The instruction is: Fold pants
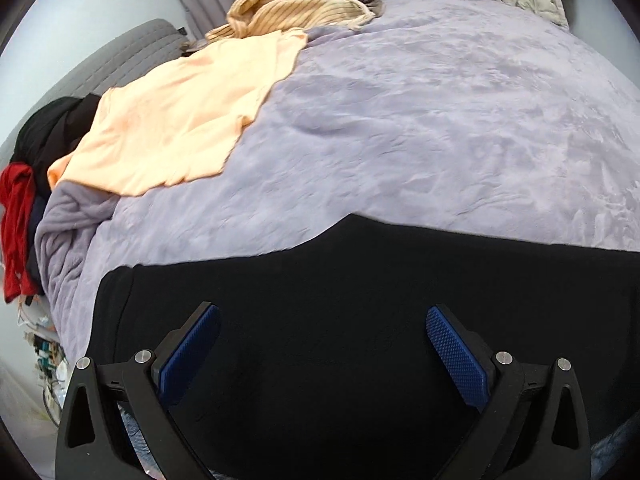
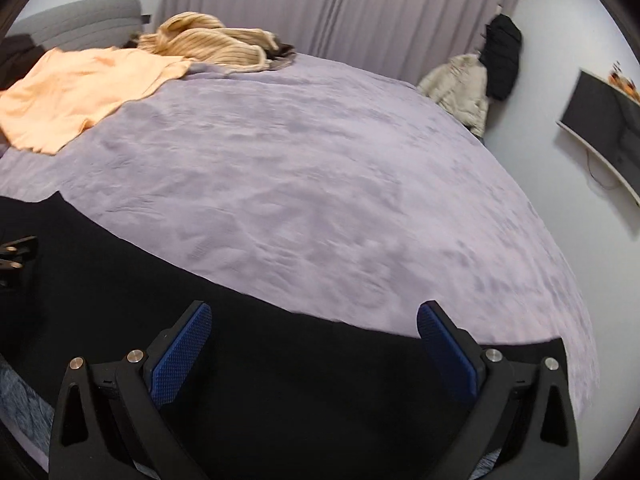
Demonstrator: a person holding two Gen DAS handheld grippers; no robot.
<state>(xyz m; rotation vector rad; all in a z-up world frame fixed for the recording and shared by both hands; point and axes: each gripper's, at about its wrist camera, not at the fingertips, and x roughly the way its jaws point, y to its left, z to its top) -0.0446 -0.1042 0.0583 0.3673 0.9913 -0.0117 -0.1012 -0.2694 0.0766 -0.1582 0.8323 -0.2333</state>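
Black pants (image 1: 360, 292) lie spread flat along the near edge of a bed with a lilac blanket (image 1: 440, 120). My left gripper (image 1: 323, 322) is open, its blue pads (image 1: 456, 356) wide apart just above the black cloth, holding nothing. In the right wrist view the same pants (image 2: 260, 360) stretch across the bottom. My right gripper (image 2: 314, 320) is open and empty over the pants' far edge, near the blanket (image 2: 320, 180). Part of the left gripper's frame (image 2: 16, 256) shows at the left edge.
An orange shirt (image 1: 176, 120) and a striped tan sweater (image 1: 296, 8) lie at the bed's far left. Red and black clothes (image 1: 24, 200) pile at the left side. A beige jacket (image 2: 456, 88) and a wall screen (image 2: 608, 128) are on the right.
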